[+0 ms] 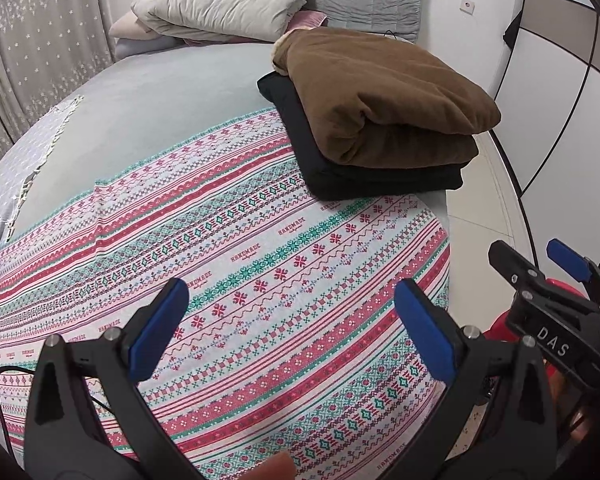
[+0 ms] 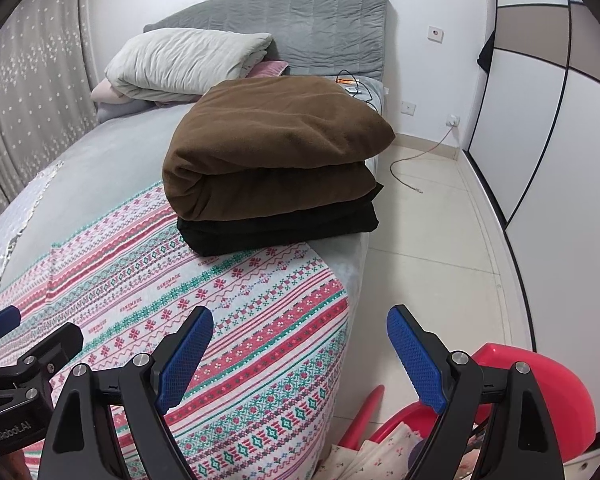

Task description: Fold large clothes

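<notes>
A folded brown garment (image 1: 384, 96) lies on a folded black garment (image 1: 340, 168) at the bed's right edge; the brown one (image 2: 276, 148) and the black one (image 2: 280, 228) also show in the right wrist view. My left gripper (image 1: 290, 328) is open and empty above the patterned pink-and-teal cloth (image 1: 228, 280) spread on the bed. My right gripper (image 2: 300, 356) is open and empty over the bed's corner, and shows at the right of the left wrist view (image 1: 540, 260). The left gripper's tips show at the left of the right wrist view (image 2: 28, 332).
A red chair (image 2: 540, 392) holding floral fabric (image 2: 380, 452) stands by the bed's corner. Pillows (image 2: 180, 64) and a grey headboard (image 2: 300, 24) are at the far end. A cable (image 2: 412, 160) lies on the tiled floor. A wardrobe (image 2: 560, 140) is at the right.
</notes>
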A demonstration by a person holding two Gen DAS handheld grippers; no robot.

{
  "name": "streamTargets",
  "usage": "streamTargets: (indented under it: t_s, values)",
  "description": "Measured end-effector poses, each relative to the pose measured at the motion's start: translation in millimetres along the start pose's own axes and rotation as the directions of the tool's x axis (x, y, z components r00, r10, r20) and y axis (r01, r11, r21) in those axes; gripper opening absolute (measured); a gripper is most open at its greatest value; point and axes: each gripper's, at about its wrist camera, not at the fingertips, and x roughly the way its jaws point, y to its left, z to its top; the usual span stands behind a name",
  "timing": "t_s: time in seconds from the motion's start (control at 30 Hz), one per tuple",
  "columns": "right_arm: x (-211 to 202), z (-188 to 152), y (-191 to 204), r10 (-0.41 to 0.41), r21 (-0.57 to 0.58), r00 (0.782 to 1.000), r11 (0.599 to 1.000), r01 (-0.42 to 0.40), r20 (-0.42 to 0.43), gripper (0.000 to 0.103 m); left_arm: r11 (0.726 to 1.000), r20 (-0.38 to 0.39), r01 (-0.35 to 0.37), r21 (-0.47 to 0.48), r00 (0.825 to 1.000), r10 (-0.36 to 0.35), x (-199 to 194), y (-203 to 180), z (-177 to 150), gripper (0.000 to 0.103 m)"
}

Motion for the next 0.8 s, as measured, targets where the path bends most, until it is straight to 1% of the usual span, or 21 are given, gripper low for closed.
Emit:
streamTargets:
  t_s: [0.8]
  values:
    - [3.0,-3.0,-1.0,-0.006,-0.004,1.000,1.000,0.006,-0.009,0.090,1.000,-0.017,0.008,0.016,1.000,-0.008,4.8,-7.2,-0.7,0.102]
